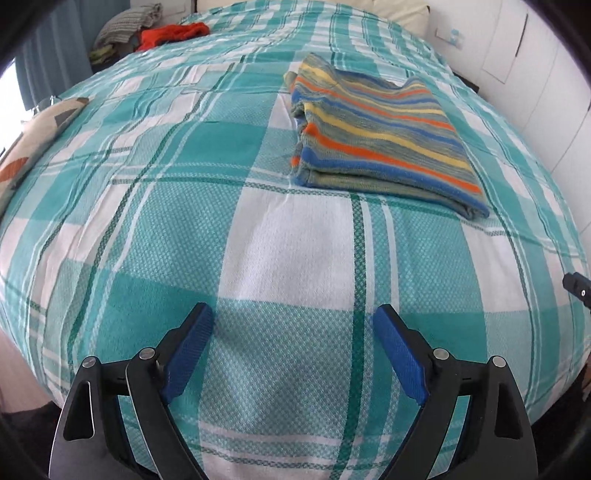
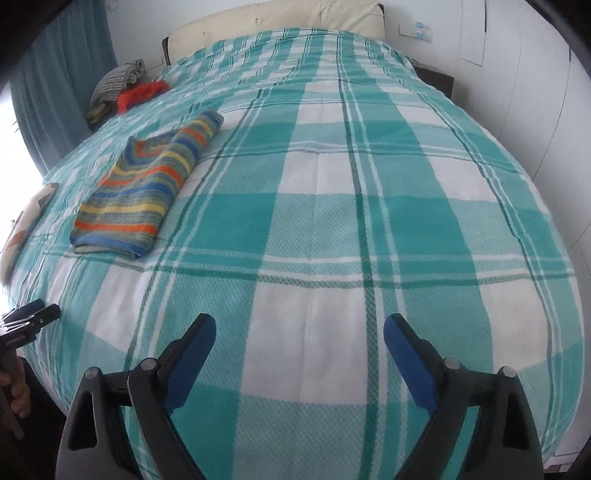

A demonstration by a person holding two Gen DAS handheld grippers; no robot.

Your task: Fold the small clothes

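Both jaws stood wide and empty: left gripper (image 1: 293, 325), right gripper (image 2: 300, 332). Folded striped garment (image 1: 380, 136) lay on the checked bedspread (image 1: 184, 221), ahead-right of the left gripper, ahead-left of the right, long axis running away up the bed. Left seemed nearer.

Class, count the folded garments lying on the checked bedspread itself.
1: the striped garment lies folded on the bedspread. A heap of clothes sits beside the bed's far corner; more may be hidden there.
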